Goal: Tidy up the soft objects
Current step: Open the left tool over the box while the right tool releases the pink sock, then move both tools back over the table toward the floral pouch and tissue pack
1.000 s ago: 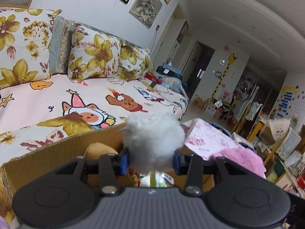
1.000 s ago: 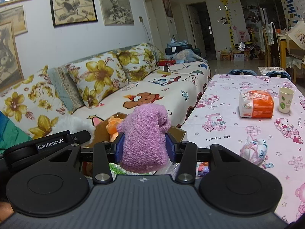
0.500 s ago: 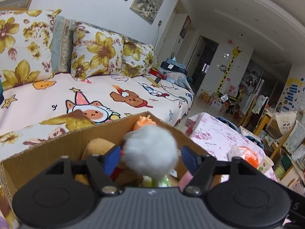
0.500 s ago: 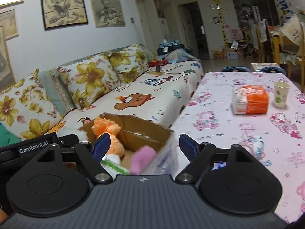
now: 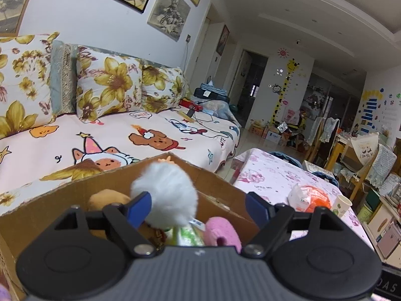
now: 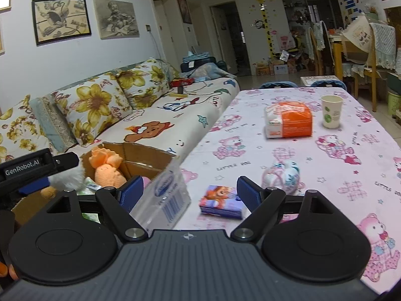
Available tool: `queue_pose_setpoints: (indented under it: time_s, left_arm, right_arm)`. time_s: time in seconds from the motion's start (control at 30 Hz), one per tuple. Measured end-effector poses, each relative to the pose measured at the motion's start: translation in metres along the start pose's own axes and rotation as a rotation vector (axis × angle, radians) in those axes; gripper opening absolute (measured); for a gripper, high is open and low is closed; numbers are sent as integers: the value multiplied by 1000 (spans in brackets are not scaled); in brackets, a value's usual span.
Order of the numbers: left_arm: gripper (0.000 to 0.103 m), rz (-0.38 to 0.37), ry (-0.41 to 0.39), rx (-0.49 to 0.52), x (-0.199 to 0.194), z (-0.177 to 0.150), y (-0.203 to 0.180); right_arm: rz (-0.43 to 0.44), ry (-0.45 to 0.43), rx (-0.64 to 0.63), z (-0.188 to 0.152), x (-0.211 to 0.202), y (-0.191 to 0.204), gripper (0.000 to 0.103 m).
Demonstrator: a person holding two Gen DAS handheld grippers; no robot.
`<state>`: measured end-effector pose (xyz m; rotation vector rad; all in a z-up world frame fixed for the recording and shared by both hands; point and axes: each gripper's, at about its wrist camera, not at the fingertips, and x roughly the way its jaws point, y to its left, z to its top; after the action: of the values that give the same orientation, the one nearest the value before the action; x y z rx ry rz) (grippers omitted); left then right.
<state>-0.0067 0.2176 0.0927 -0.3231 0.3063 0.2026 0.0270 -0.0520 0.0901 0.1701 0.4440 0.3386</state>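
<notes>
Left tongs (image 5: 198, 207) just spreading over the box (image 5: 62, 208), white pom (image 5: 164, 198) loose against one pad: lift clear so it drops in; right tongs (image 6: 190, 192) wide, empty, beside the box.

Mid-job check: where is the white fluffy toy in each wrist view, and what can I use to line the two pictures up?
Left wrist: white fluffy toy sits low centre, over the cardboard box, beside the left blue finger.
Right wrist: only a white tuft shows at the far left edge, beside the orange plush.
Shared landmark: the orange-and-white packet on the pink tablecloth.
</notes>
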Motion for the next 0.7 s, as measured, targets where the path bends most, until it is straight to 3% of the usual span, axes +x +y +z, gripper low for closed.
queue_pose_setpoints:
  time_s: [0.7]
  left_arm:
    - [87, -66, -28, 110, -8, -11, -36]
  right_arm:
    - [-81, 12, 12, -11, 6, -17, 103]
